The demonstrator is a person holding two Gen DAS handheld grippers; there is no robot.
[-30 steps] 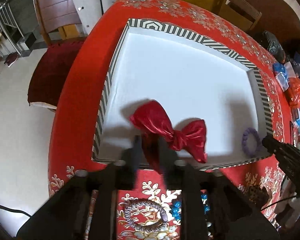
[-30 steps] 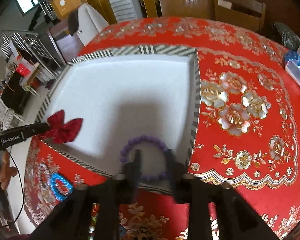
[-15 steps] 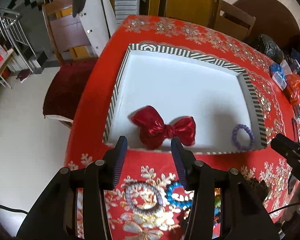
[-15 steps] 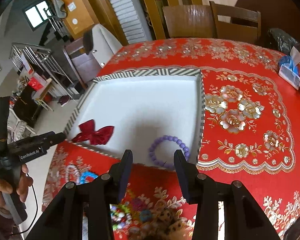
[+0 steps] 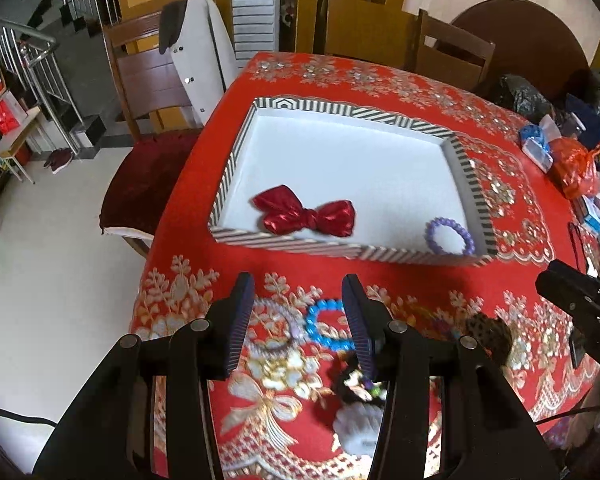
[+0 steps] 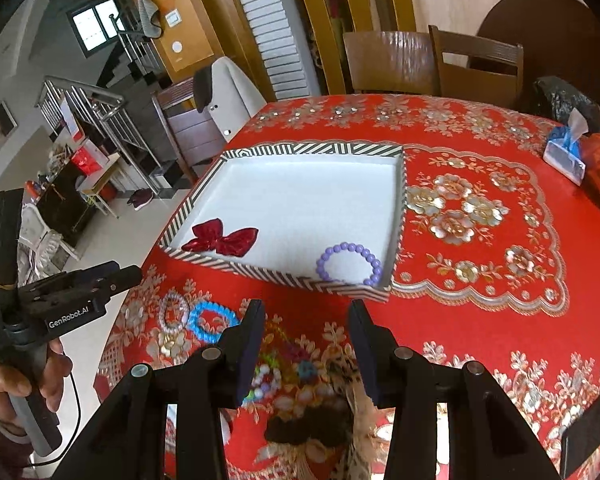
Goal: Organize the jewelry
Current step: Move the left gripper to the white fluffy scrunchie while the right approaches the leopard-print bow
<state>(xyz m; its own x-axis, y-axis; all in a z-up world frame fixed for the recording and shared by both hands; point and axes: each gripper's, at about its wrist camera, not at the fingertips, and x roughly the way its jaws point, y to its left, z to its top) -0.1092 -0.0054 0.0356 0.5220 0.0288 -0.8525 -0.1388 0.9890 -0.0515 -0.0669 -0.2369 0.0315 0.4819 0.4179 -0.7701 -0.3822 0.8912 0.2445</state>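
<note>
Change: both pieces released into the tray; both hand-held grippers have drawn back from it, over the loose pile at the worktop's near edge.
Left hand-held gripper (image 5: 298, 300): jaws apart, empty.
Right hand-held gripper (image 6: 306, 320): jaws apart, empty.
Tray (image 5: 340, 110), striped rim, white floor: red bow (image 5: 306, 216) by its near wall; purple bracelet (image 5: 450, 236) in its near right corner. Rest bare.
Outside, unsorted: blue bracelet (image 5: 326, 326), pearl bracelet (image 6: 173, 312), blurred small pieces.
Judgement: two items filed; next pick comes from the pile.

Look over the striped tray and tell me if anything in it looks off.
Nothing stands out. The red bow and purple bead bracelet lie flat in the striped tray, apart from each other. The other jewelry remains on the tablecloth.
</note>
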